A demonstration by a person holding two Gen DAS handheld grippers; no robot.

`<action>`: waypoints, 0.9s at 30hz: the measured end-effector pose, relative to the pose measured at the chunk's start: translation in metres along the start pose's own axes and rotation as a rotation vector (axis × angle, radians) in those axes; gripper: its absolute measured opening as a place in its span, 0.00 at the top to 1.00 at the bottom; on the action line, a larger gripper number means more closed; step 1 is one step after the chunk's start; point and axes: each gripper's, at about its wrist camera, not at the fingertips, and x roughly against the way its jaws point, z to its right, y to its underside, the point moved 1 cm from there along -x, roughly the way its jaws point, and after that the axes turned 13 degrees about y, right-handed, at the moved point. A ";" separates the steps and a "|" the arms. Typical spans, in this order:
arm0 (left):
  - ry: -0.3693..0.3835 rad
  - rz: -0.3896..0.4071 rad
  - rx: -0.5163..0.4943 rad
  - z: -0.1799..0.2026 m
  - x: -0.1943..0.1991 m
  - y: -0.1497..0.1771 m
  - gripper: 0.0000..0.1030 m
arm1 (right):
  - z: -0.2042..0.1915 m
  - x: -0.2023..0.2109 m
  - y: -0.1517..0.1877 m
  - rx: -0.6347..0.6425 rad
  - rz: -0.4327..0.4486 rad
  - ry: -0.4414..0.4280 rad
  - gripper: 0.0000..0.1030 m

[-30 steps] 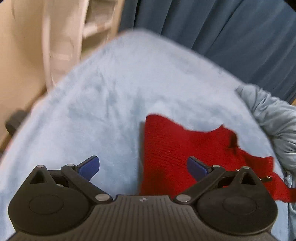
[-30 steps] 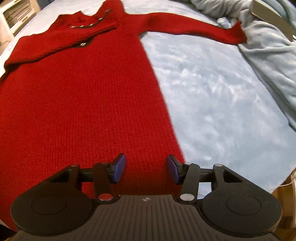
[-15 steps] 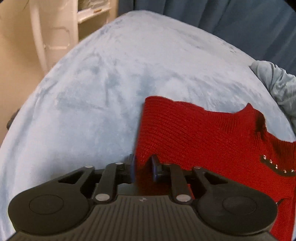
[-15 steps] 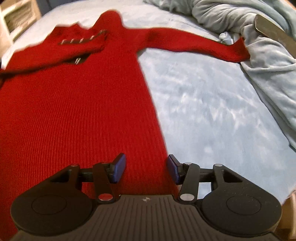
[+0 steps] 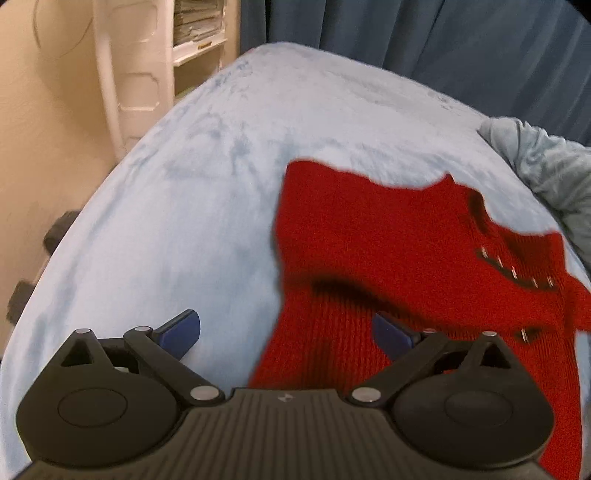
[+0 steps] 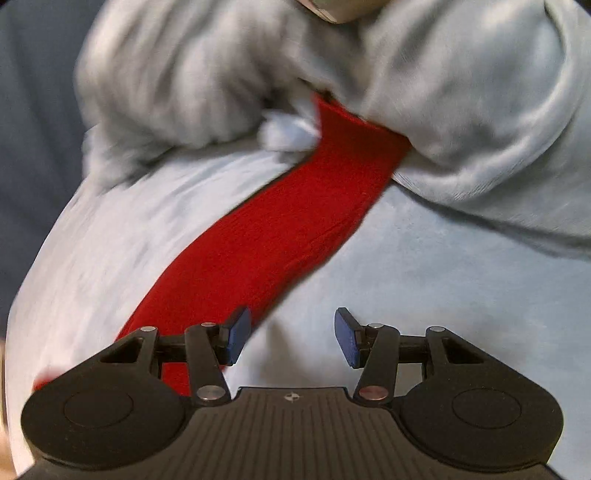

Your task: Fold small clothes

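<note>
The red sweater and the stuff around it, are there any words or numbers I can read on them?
No readable words or numbers anywhere.
Left gripper: only a small round mark on its black body, no letters.
Right gripper: the same small mark, no letters.
Red sweater: silver studs, no writing.
Stacked papers on the shelf: too small and blurred to read.
Light blue blanket: plain.

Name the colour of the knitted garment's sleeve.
Red; the sleeve shows best in the right wrist view.
</note>
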 end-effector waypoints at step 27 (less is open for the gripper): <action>0.025 0.026 0.180 -0.032 0.066 0.025 0.02 | -0.145 0.181 0.073 0.685 0.770 -0.063 0.87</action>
